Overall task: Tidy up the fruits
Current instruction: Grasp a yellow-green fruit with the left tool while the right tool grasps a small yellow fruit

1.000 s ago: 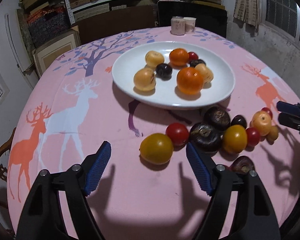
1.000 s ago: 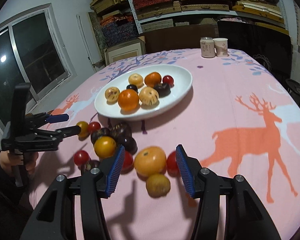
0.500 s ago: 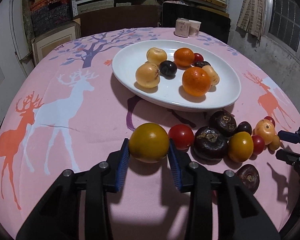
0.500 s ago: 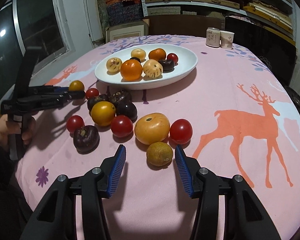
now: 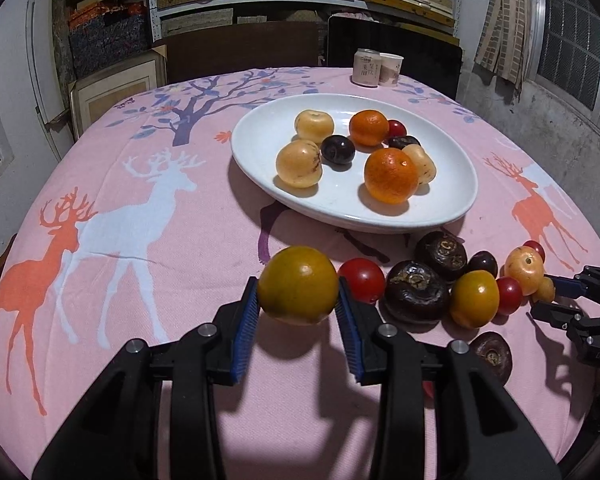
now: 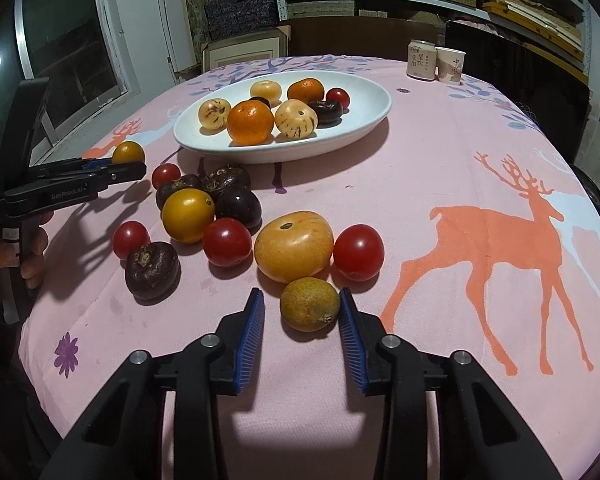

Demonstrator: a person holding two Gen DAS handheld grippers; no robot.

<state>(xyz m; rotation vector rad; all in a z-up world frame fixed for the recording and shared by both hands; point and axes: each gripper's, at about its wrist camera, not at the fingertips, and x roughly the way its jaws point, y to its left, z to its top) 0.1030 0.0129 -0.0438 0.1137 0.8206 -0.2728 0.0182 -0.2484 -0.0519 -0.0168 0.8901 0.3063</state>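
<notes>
My left gripper (image 5: 297, 308) is shut on a yellow-green tomato (image 5: 298, 285) and holds it just above the pink cloth, in front of the white plate (image 5: 452, 204). It also shows in the right wrist view (image 6: 129, 153). The plate holds several fruits, among them an orange (image 5: 391, 175). My right gripper (image 6: 302, 312) is open around a small brownish-green fruit (image 6: 309, 303) that lies on the cloth; its right pad is close to the fruit. A loose cluster of red tomatoes, dark fruits and a yellow tomato (image 6: 188, 215) lies between the grippers.
A can (image 5: 366, 68) and a paper cup (image 5: 390, 69) stand at the table's far edge. A large pale-orange fruit (image 6: 294, 246) and a red tomato (image 6: 358, 253) lie just beyond the right gripper. Shelves and chairs stand behind the table.
My left gripper closed on the yellow-green tomato and lifted it slightly. My right gripper pulled back from the large pale-orange fruit and narrowed around the small brownish-green fruit.
</notes>
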